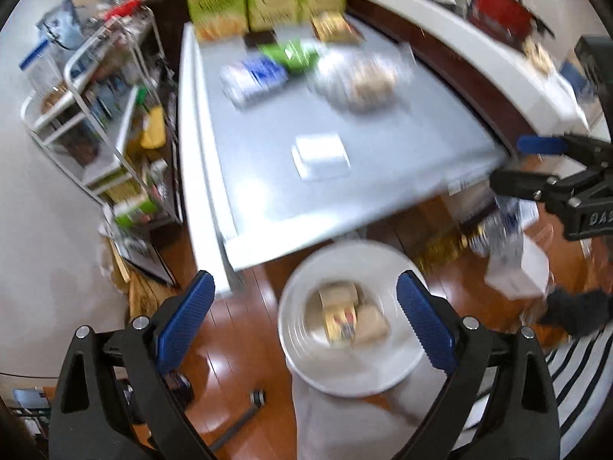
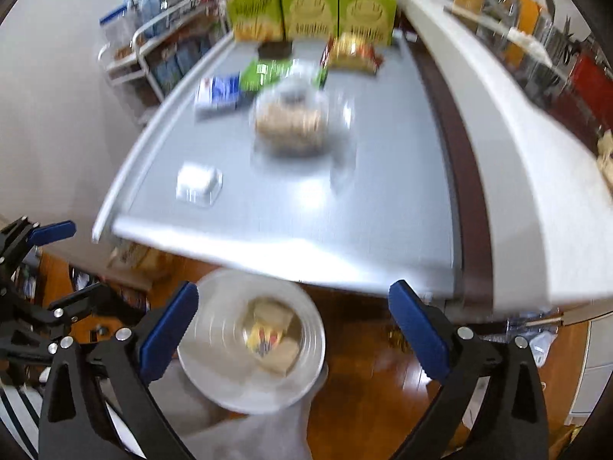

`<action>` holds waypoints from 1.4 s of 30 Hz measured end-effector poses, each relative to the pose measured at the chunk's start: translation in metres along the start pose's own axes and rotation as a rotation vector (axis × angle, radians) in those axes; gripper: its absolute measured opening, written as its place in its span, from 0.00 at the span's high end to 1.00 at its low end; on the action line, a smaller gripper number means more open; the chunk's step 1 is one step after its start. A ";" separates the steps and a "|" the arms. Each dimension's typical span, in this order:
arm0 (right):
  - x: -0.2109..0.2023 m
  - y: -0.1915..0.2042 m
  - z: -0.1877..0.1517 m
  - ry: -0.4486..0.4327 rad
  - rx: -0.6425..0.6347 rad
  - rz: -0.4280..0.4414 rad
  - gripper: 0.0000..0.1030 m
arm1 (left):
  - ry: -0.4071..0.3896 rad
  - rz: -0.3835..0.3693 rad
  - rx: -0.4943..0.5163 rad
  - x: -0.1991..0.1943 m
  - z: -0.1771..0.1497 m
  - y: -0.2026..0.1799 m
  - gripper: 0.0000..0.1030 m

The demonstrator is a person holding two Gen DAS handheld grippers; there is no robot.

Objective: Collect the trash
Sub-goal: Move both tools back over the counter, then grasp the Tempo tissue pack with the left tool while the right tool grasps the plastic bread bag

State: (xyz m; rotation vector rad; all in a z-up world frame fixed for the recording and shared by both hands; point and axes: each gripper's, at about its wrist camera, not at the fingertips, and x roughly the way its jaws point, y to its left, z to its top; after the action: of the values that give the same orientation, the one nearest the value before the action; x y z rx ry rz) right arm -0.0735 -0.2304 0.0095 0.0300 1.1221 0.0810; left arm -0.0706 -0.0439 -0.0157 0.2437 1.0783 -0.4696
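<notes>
Both views are motion-blurred. A white round bin (image 1: pixel 302 329) (image 2: pixel 214 364) stands on the wooden floor below the table's near edge, with yellow and beige wrappers (image 1: pixel 345 318) (image 2: pixel 268 337) inside. My left gripper (image 1: pixel 304 281) hangs open above it with nothing between its blue pads. My right gripper (image 2: pixel 294 287) is also open and empty above the bin. Each shows in the other's view, the right gripper (image 1: pixel 507 163) and the left gripper (image 2: pixel 84 258). On the grey table (image 1: pixel 402 161) (image 2: pixel 383 211) lie a small clear plastic container (image 1: pixel 321 155) (image 2: pixel 199 184), a clear bag with beige contents (image 1: pixel 360 80) (image 2: pixel 291 122), a blue-white packet (image 1: pixel 254 76) (image 2: pixel 218 94) and a green packet (image 1: pixel 291 53) (image 2: pixel 268 71).
Three green boxes (image 1: pixel 268 4) (image 2: pixel 310 11) and a yellow snack pack (image 1: pixel 333 25) (image 2: pixel 350 51) line the table's far end. A white wire rack (image 1: pixel 95 96) stands to the left and a white counter (image 1: pixel 459 38) (image 2: pixel 517 153) to the right. A white bag (image 1: pixel 509 253) and a striped rug (image 1: pixel 574 383) lie on the floor.
</notes>
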 end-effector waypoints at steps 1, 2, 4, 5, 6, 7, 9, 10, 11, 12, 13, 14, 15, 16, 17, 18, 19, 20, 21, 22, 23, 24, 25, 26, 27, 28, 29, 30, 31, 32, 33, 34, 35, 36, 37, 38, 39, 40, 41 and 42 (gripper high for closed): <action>0.001 0.000 0.009 -0.014 0.000 -0.011 0.05 | -0.015 0.002 -0.012 -0.001 0.006 0.003 0.06; 0.003 0.000 0.018 -0.024 0.000 -0.025 0.05 | -0.032 0.006 -0.029 -0.003 0.013 0.009 0.06; 0.010 -0.002 0.035 -0.047 -0.001 -0.036 0.05 | -0.045 0.015 -0.051 -0.001 0.024 0.016 0.06; 0.013 -0.003 0.041 -0.051 -0.001 -0.039 0.05 | -0.052 0.023 -0.065 0.000 0.030 0.021 0.06; 0.018 -0.003 0.052 -0.052 0.000 -0.040 0.05 | -0.062 0.029 -0.074 0.000 0.035 0.025 0.06; 0.023 -0.004 0.059 -0.051 0.002 -0.035 0.05 | -0.073 0.033 -0.080 0.001 0.040 0.028 0.06; 0.030 -0.003 0.072 -0.051 0.006 -0.017 0.05 | -0.092 0.049 -0.080 0.001 0.053 0.034 0.06; 0.035 -0.004 0.080 -0.048 0.007 -0.004 0.05 | -0.095 0.066 -0.071 0.004 0.060 0.037 0.06; 0.039 -0.003 0.085 -0.044 0.005 0.002 0.05 | -0.096 0.076 -0.064 0.005 0.064 0.040 0.06; 0.042 -0.003 0.089 -0.039 0.000 0.003 0.05 | -0.097 0.087 -0.055 0.007 0.070 0.042 0.06; 0.049 -0.003 0.095 -0.031 -0.006 -0.003 0.05 | -0.098 0.092 -0.049 0.009 0.072 0.044 0.06; 0.055 -0.002 0.099 -0.024 -0.012 -0.006 0.05 | -0.100 0.099 -0.038 0.012 0.078 0.047 0.06; 0.059 -0.002 0.102 -0.019 -0.016 -0.008 0.05 | -0.098 0.103 -0.030 0.014 0.083 0.049 0.06; 0.066 -0.002 0.108 -0.010 -0.019 -0.009 0.05 | -0.096 0.102 -0.025 0.016 0.086 0.051 0.06; 0.069 -0.002 0.110 -0.003 -0.021 -0.009 0.05 | -0.091 0.095 -0.016 0.020 0.092 0.053 0.06; 0.073 -0.002 0.113 0.004 -0.024 -0.006 0.05 | -0.084 0.087 -0.005 0.024 0.098 0.055 0.06; 0.077 -0.002 0.116 0.009 -0.029 -0.003 0.05 | -0.079 0.080 0.008 0.029 0.103 0.056 0.06; 0.080 -0.002 0.119 0.011 -0.037 -0.002 0.05 | -0.076 0.077 0.022 0.032 0.108 0.057 0.06; 0.081 -0.002 0.121 0.012 -0.043 -0.002 0.05 | -0.073 0.074 0.035 0.036 0.112 0.057 0.06; 0.083 -0.001 0.123 0.014 -0.052 -0.002 0.05 | -0.070 0.071 0.049 0.040 0.117 0.057 0.06; 0.086 -0.001 0.124 0.019 -0.060 -0.006 0.05 | -0.063 0.066 0.062 0.047 0.124 0.058 0.06; 0.088 -0.001 0.126 0.023 -0.064 -0.007 0.05 | -0.052 0.059 0.075 0.054 0.131 0.059 0.06; 0.092 -0.002 0.128 0.030 -0.069 -0.006 0.05 | -0.044 0.056 0.084 0.059 0.135 0.058 0.06; 0.095 -0.002 0.129 0.035 -0.071 -0.006 0.05 | -0.035 0.061 0.099 0.067 0.141 0.058 0.06; 0.097 -0.003 0.130 0.039 -0.071 -0.005 0.05 | -0.028 0.068 0.113 0.073 0.146 0.057 0.06; 0.100 -0.004 0.132 0.045 -0.071 -0.003 0.05 | -0.022 0.072 0.127 0.079 0.151 0.057 0.06; 0.101 -0.005 0.134 0.047 -0.069 0.001 0.05 | -0.016 0.080 0.146 0.086 0.156 0.056 0.06; 0.103 -0.005 0.135 0.049 -0.068 0.005 0.05 | -0.010 0.085 0.161 0.092 0.160 0.056 0.06; 0.105 -0.006 0.136 0.052 -0.069 0.010 0.05 | -0.004 0.087 0.172 0.096 0.163 0.055 0.06; 0.107 -0.006 0.137 0.055 -0.073 0.011 0.05 | 0.003 0.087 0.188 0.102 0.167 0.055 0.06; 0.109 -0.006 0.139 0.057 -0.077 0.011 0.05 | 0.008 0.087 0.198 0.106 0.170 0.056 0.06; 0.110 -0.006 0.140 0.058 -0.081 0.013 0.05 | 0.011 0.089 0.205 0.110 0.172 0.056 0.06; 0.112 -0.006 0.141 0.060 -0.082 0.016 0.05 | 0.016 0.095 0.211 0.115 0.175 0.057 0.06; 0.113 -0.006 0.142 0.062 -0.081 0.018 0.05 | 0.020 0.099 0.212 0.118 0.178 0.058 0.06; 0.114 -0.006 0.143 0.064 -0.079 0.021 0.05 | 0.026 0.102 0.212 0.121 0.179 0.060 0.06; 0.114 -0.006 0.144 0.064 -0.077 0.023 0.05 | 0.033 0.099 0.209 0.124 0.183 0.061 0.06; 0.115 -0.007 0.145 0.064 -0.075 0.025 0.05 | 0.037 0.094 0.207 0.127 0.184 0.061 0.06; 0.116 -0.007 0.145 0.063 -0.074 0.028 0.05 | 0.038 0.089 0.208 0.129 0.186 0.061 0.06; 0.117 -0.007 0.146 0.062 -0.075 0.026 0.05 | 0.042 0.085 0.213 0.132 0.187 0.062 0.06; 0.118 -0.007 0.146 0.063 -0.078 0.020 0.05 | 0.045 0.081 0.219 0.134 0.188 0.061 0.06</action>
State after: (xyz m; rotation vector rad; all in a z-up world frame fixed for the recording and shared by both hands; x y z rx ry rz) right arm 0.1096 -0.2252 -0.0336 -0.0313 1.1811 0.1444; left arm 0.1586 -0.1010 -0.0507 0.4908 1.0566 -0.5120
